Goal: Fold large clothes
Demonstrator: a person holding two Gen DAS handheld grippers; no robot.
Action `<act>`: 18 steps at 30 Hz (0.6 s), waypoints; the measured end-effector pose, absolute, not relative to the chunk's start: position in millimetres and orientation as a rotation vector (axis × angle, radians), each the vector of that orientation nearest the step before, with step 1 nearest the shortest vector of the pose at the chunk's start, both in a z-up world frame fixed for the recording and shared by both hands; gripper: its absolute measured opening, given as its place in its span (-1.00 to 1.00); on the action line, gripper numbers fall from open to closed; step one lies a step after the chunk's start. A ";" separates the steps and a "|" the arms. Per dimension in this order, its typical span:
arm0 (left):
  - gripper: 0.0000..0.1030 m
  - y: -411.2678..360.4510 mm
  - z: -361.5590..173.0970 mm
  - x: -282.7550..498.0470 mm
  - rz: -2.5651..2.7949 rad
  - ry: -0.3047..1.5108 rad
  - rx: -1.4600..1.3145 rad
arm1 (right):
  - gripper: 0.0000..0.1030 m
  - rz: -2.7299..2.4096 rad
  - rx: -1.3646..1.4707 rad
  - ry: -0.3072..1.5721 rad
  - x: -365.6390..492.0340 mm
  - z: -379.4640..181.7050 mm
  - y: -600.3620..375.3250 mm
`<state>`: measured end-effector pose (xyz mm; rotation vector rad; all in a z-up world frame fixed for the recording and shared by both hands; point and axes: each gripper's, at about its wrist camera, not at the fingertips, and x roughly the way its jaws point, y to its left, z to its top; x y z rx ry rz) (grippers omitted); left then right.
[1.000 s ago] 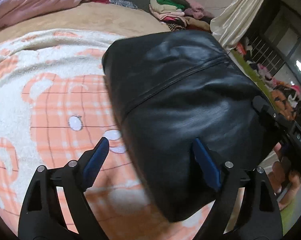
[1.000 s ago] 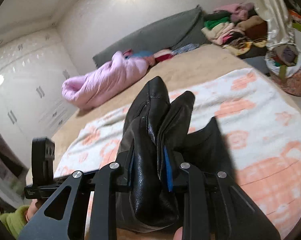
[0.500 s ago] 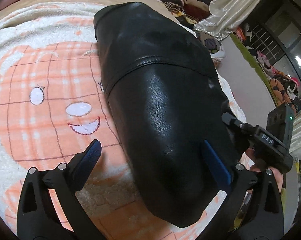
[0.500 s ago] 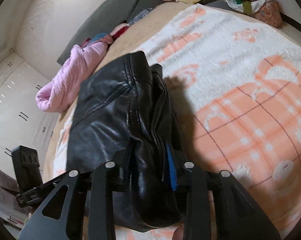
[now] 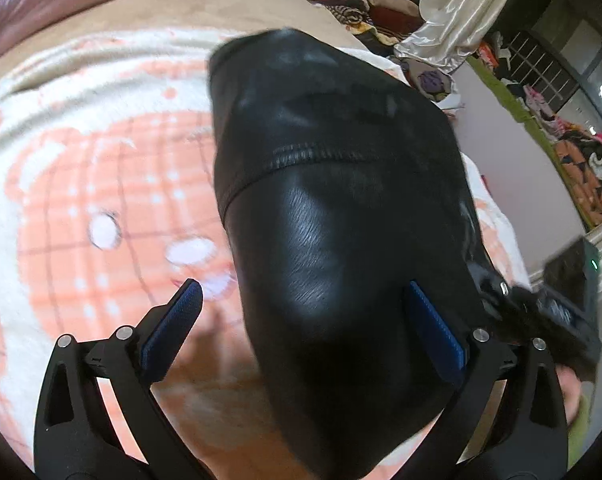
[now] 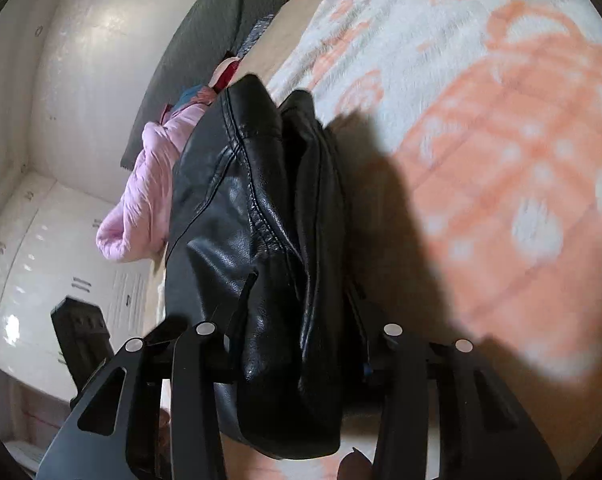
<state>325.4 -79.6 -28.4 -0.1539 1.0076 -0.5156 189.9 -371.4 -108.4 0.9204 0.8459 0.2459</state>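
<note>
Jacket point(image 6: 261, 216) of black leather pinched in your right tool point(image 6: 297, 320), your left tool point(image 5: 301, 312) spread wide beside it, over the orange-patterned blanket point(image 5: 81, 184).

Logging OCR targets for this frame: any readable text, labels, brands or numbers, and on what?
No text reads cleanly.
Small light label on the black unit of the right tongs: motion-blurred, unreadable.
Black leather garment: no tag or brand visible.
Peach-and-white blanket: bear-face print only, no lettering.
</note>
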 end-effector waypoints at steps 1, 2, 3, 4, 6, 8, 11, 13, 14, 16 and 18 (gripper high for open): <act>0.84 -78.3 -28.5 327.7 -0.507 1.006 -0.137 | -0.25 0.244 0.913 0.848 186.4 -109.2 -363.2; 0.84 -77.6 -29.3 329.3 -0.502 1.007 -0.125 | -0.24 0.242 0.904 0.855 185.3 -109.8 -357.9; 0.84 -77.7 -30.3 330.7 -0.501 1.009 -0.119 | -0.14 0.231 0.882 0.861 185.9 -108.5 -354.8; 0.84 -77.2 -31.8 331.7 -0.506 1.012 -0.129 | 0.00 0.224 0.846 0.866 189.1 -104.6 -354.8; 0.84 -76.7 -33.2 331.4 -0.507 1.012 -0.145 | 0.42 0.217 0.774 0.887 195.0 -93.8 -360.0; 0.84 -77.2 -32.3 329.9 -0.504 0.999 -0.131 | 0.51 0.225 0.749 0.842 192.9 -81.5 -367.3; 0.84 -79.3 -30.7 328.4 -0.501 0.982 -0.110 | 0.65 0.210 0.675 0.737 192.2 -53.1 -374.8; 0.84 -80.1 -29.3 326.9 -0.495 0.971 -0.097 | 0.65 0.218 0.642 0.732 203.0 -47.2 -378.0; 0.84 -80.4 -28.7 325.6 -0.491 0.966 -0.091 | 0.65 0.214 0.636 0.745 212.3 -47.9 -378.8; 0.84 -82.0 -27.4 324.4 -0.483 0.958 -0.078 | 0.65 0.205 0.639 0.776 230.4 -54.3 -380.4; 0.84 -83.7 -25.2 323.8 -0.479 0.946 -0.056 | 0.53 0.191 0.679 0.786 245.2 -62.6 -379.8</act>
